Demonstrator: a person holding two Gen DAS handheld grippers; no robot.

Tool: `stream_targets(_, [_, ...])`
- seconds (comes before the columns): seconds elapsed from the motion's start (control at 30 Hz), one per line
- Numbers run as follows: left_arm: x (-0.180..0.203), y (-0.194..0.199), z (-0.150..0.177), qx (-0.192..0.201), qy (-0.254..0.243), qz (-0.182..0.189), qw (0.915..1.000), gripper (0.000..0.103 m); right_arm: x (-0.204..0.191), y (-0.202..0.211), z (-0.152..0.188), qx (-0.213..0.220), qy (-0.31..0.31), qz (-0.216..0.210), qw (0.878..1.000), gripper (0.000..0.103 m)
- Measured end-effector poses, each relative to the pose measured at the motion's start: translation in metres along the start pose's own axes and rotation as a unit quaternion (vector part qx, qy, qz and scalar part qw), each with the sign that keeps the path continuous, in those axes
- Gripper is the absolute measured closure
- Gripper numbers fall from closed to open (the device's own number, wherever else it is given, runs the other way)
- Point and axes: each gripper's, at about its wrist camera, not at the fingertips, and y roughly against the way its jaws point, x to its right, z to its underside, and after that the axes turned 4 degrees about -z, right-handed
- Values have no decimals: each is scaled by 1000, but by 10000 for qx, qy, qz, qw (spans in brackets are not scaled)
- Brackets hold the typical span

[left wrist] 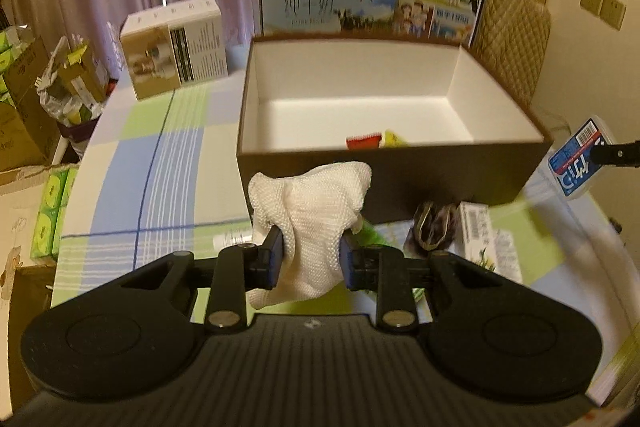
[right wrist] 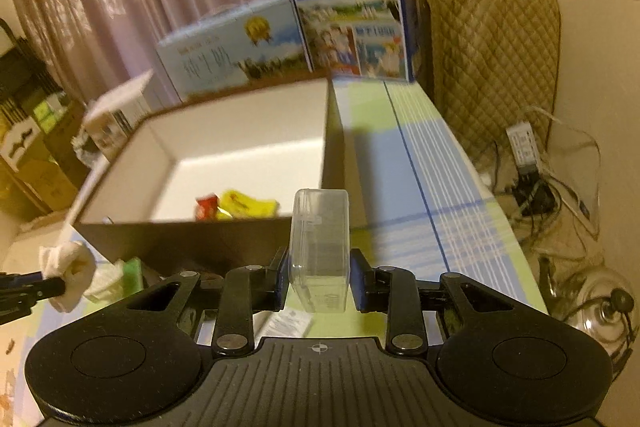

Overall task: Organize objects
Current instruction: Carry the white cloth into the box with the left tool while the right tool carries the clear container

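Two pairs of tongs, both loaded; the left tongs are clamped on a white mesh cloth, pinched at its waist, the bunched top flopping above the pads and a tail hanging below; soft, light, no shape of its own, so I'd judge it can be gripped anywhere in the bulk but will drape and may snag on a rim; no real long axis, just a loose vertical hang.

Over to the right tongs, closed on a clear plastic case; it stands upright, long axis pointing up and away from the tongs, held low on its narrow sides; rigid, light, smooth-walled, so likely slippery if the squeeze eases; the left view shows its blue printed label.

Both loads hover just short of the near wall of the open box, which sits mid-worktop; inside, by the near wall, lie a red packet and a yellow packet; loose small items lie on the worktop beneath the tongs; milk cartons stand along the far edge.
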Motion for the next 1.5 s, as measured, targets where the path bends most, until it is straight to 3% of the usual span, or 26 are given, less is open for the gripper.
stream_targets(0.2, [1, 13, -20, 320, 147, 60, 9994, 78, -21, 21, -17, 426, 97, -360, 9984, 76])
stream_targets(0.37, [12, 14, -44, 514, 199, 95, 9984, 78, -40, 17, -33, 536, 150, -536, 9970, 76])
stream_targets(0.77, [22, -19, -77, 450, 555, -54, 9974, 78, -59, -26, -63, 533, 188, -439, 9974, 76])
stream_targets(1.23, [29, -98, -102, -16, 578, -220, 9981, 78, -47, -120, -75, -73, -103, -52, 9999, 76])
stream_targets(1.5, [34, -126, -113, -119, 586, -193, 9980, 78, -41, -148, -73, -273, -172, 190, 9993, 76])
